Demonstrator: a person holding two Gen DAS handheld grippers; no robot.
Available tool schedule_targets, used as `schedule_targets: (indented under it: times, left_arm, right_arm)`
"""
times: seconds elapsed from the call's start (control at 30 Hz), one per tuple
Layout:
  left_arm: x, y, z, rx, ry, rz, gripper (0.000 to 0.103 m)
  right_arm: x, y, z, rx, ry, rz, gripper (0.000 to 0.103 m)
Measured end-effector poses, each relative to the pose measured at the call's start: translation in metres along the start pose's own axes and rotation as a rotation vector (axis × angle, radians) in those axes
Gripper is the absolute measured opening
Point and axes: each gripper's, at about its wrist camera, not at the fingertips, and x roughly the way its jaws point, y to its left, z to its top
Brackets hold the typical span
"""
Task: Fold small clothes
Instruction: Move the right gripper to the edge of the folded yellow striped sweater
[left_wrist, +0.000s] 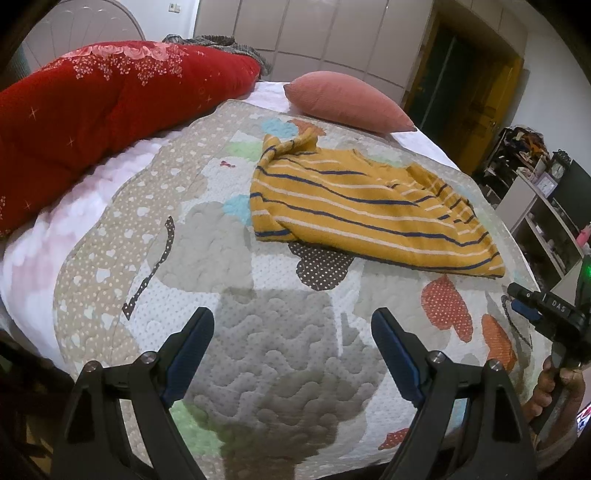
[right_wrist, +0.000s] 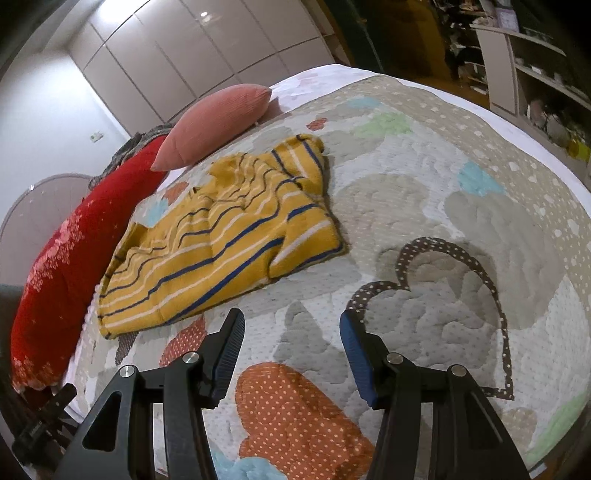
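Observation:
A small mustard-yellow shirt with navy and white stripes (left_wrist: 354, 206) lies crumpled and partly doubled over on a patterned quilt (left_wrist: 258, 354). It also shows in the right wrist view (right_wrist: 221, 236), up and to the left. My left gripper (left_wrist: 293, 321) is open and empty above the quilt, well short of the shirt's near edge. My right gripper (right_wrist: 291, 325) is open and empty, just short of the shirt's hem. In the left wrist view the right gripper (left_wrist: 524, 302) shows at the right edge, held in a hand.
A red floral duvet (left_wrist: 103, 110) lies heaped along the left of the bed. A pink cushion (left_wrist: 347, 101) sits behind the shirt. Shelves and clutter (left_wrist: 546, 192) stand off the right side of the bed. White wardrobe doors (right_wrist: 184, 55) line the far wall.

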Motion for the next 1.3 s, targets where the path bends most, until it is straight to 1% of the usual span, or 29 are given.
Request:
schedule_targets:
  times: [0.37,0.53,0.67,0.87,1.0,1.17,1.3]
  left_arm:
    - [0.009,0.012,-0.004,-0.022,0.014,-0.017,0.086]
    - [0.01,0.023,-0.005,-0.041,0.018,-0.02,0.086]
    - [0.013,0.033,-0.007,-0.064,0.026,-0.021,0.086]
    - [0.015,0.045,-0.01,-0.085,0.035,-0.019,0.086]
    - [0.011,0.048,-0.008,-0.069,0.024,0.032,0.086]
    - [-0.003,0.055,-0.006,-0.043,-0.021,0.123,0.086]
    - [-0.004,0.068,-0.006,-0.066,-0.013,0.146,0.086]
  right_arm:
    - [0.019,0.032,0.003,-0.083,0.032,-0.029,0.059]
    - [0.03,0.052,0.002,-0.114,0.045,-0.021,0.059]
    - [0.037,0.071,-0.001,-0.165,0.054,-0.025,0.059]
    - [0.043,0.09,-0.004,-0.203,0.064,-0.024,0.059]
    - [0.044,0.106,-0.001,-0.244,0.067,-0.024,0.059]
    - [0.047,0.135,0.013,-0.294,0.058,0.014,0.059]
    - [0.063,0.167,0.023,-0.359,0.067,0.023,0.059]
